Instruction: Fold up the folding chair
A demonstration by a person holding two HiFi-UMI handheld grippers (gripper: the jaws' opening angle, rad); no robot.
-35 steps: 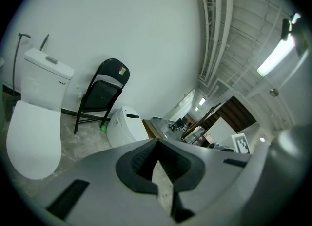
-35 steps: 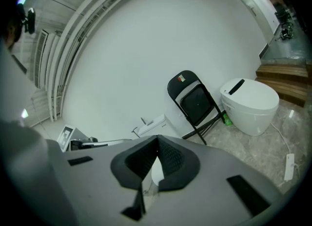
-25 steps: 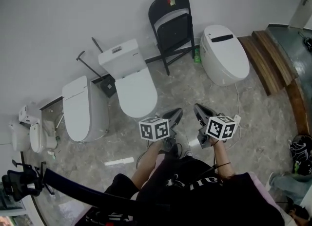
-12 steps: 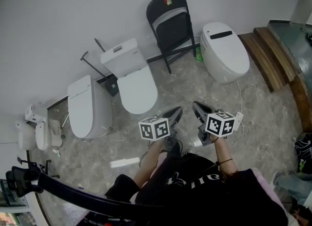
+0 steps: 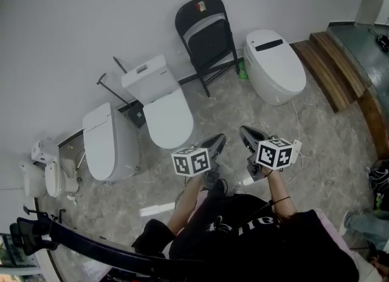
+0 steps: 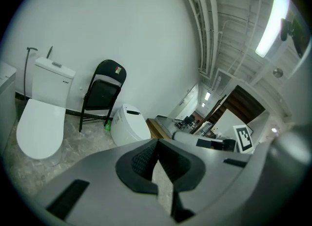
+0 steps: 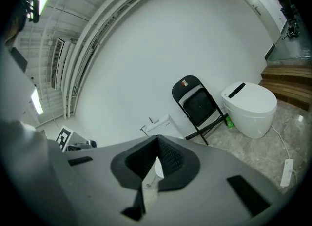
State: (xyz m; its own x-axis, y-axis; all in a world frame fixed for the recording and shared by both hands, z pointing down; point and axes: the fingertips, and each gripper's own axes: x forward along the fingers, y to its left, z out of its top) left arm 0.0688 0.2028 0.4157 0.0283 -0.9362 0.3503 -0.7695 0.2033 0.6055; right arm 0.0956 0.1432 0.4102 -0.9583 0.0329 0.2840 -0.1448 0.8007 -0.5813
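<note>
Both the left hand-held gripper and the right hand-held gripper are clenched on nothing, side by side near the person. Far from them the black metal folding chair stands at the white wall, between a white toilet with a tank on the left and a rounded white toilet on the right. The small red and green sticker on its backrest cannot be read. The grey marbled floor between is open; wooden steps border it on the right.

Left gripper and right gripper held forward, jaws closed, empty.
</note>
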